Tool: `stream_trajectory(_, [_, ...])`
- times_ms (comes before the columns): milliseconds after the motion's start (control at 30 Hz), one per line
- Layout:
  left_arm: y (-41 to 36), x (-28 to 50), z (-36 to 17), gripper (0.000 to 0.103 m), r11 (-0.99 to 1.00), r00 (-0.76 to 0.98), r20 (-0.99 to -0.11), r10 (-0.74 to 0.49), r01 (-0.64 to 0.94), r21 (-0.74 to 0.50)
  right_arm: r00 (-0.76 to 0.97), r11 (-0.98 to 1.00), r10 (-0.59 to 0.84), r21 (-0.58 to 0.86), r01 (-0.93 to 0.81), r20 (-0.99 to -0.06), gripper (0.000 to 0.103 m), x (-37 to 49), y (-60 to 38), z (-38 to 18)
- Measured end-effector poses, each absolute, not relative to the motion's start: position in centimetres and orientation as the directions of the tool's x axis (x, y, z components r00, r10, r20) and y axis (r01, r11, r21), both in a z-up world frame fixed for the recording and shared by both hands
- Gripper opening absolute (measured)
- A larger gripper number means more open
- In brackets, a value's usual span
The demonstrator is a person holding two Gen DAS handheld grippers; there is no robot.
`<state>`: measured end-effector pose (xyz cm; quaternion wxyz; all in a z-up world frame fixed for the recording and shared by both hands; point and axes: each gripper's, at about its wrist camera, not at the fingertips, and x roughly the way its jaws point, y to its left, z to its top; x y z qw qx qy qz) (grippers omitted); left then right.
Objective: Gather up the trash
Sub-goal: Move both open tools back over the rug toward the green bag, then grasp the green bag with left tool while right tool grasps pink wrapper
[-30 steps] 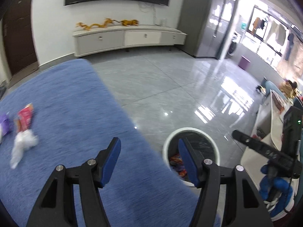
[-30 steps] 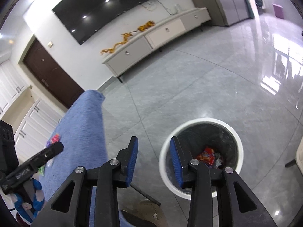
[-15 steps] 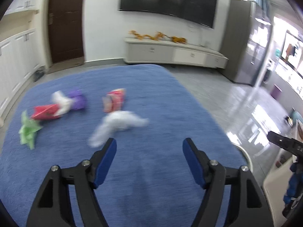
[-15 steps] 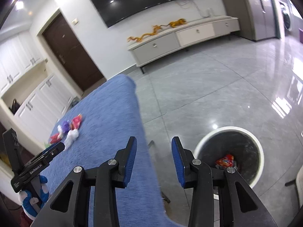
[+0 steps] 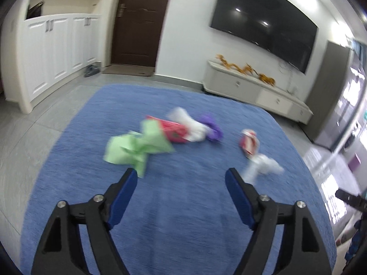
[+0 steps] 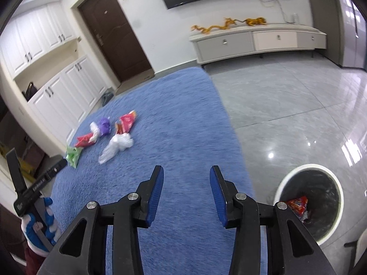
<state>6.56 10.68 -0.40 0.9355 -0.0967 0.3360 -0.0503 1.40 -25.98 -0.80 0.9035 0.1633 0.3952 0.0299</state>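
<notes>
**Blue cloth, five scraps left: both grippers heading in for the next pick**

Blue fabric covers the tabletop (image 5: 183, 206) that fills the left wrist view. The left gripper (image 5: 181, 178) points down at it with its fingers (image 5: 123, 194) spread wide and opening further, nothing between them. Just beyond the tips lies the litter, blurred by motion: a crumpled green wrapper (image 5: 137, 146) closest to the left finger, a red packet (image 5: 172, 130) touching it behind, a white wad (image 5: 195, 126) and a purple scrap (image 5: 213, 126) bunched against that. Apart to the right sit a red-and-white packet (image 5: 248, 143) and a clear plastic bag (image 5: 261, 167), the bag just beside the right finger's tip.

From the right wrist view, the right gripper (image 6: 187, 192) hangs over the bare near part of the cloth, its fingers (image 6: 156, 194) partly apart, slowly widening, and empty. The same litter lies well ahead and to the left; the clear bag is the nearest piece. The white-rimmed bin (image 6: 284, 190) stands on the floor to the right, off the tabletop's edge, with a red wrapper (image 6: 298, 204) already inside. A gloved hand (image 6: 39, 224) carrying the other gripper shows at the lower left.

As I read it, this is the reach for another piece, with no grasp begun. The next move calls for the left gripper to settle over the green wrapper and straddle it before closing; being thin and crumpled, it likely needs the tips close to the cloth.
</notes>
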Motion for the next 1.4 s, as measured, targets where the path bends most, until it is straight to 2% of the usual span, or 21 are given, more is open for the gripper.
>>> stream_trajectory(167, [15.1,8.2,-0.5,0.08,0.977,0.772,-0.625,-0.117,-0.024,-0.212,0.67,0.95,0.209,0.309,0.032,-0.712,0.045,3.7,-23.7,-0.8])
stream_trajectory(433, [15.2,10.2,-1.7,0.08,0.987,0.721,-0.675,-0.159,0.118,-0.107,0.641,0.949,0.263,0.313,-0.037,-0.721,0.047,8.1,-20.6,-1.0])
stream_trajectory(533, [14.8,11.8,-2.2,0.08,0.989,0.713,-0.687,-0.14,0.135,-0.061,0.632,0.946,0.287,0.319,-0.066,-0.72,0.049,10.3,-19.4,-0.9])
stream_trajectory(667, [14.3,13.6,-3.5,0.08,0.988,0.691,-0.712,-0.127,0.148,-0.033,0.624,0.942,0.314,0.32,-0.106,-0.715,0.055,13.5,-17.6,-0.7])
stream_trajectory(767, [14.2,14.4,-4.2,0.08,0.988,0.681,-0.72,-0.132,0.148,-0.04,0.611,0.942,0.32,0.311,-0.124,-0.724,0.056,16.0,-16.6,-1.1])
stream_trajectory(1000, [15.7,14.9,-4.8,0.079,0.976,0.662,-0.717,-0.218,0.148,-0.16,0.567,0.929,0.36,0.341,-0.144,-0.741,0.056,20.6,-14.3,-3.3])
stream_trajectory(1067, [16.4,15.2,-5.2,0.073,0.97,0.649,-0.722,-0.24,0.137,-0.199,0.561,0.926,0.368,0.343,-0.154,-0.741,0.056,21.4,-13.7,-3.7])
stream_trajectory(1133, [16.8,15.5,-5.6,0.062,0.965,0.633,-0.731,-0.256,0.126,-0.229,0.558,0.925,0.373,0.344,-0.16,-0.741,0.056,22.0,-13.2,-4.0])
stream_trajectory(1167, [17.0,15.6,-5.6,0.061,0.963,0.631,-0.731,-0.262,0.122,-0.239,0.558,0.925,0.373,0.344,-0.161,-0.741,0.056,22.2,-13.0,-4.1])
stream_trajectory(1267, [17.0,15.2,-5.7,0.054,0.962,0.633,-0.726,-0.268,0.131,-0.24,0.556,0.926,0.37,0.342,-0.158,-0.744,0.056,22.9,-12.7,-4.6])
stream_trajectory(1333, [16.7,15.2,-5.7,0.044,0.962,0.629,-0.73,-0.269,0.141,-0.233,0.549,0.927,0.367,0.345,-0.147,-0.751,0.055,23.2,-12.7,-5.0])
stream_trajectory(1400, [16.5,15.1,-5.6,0.036,0.962,0.629,-0.729,-0.27,0.151,-0.227,0.538,0.921,0.378,0.362,-0.141,-0.753,0.043,23.4,-12.8,-5.7])
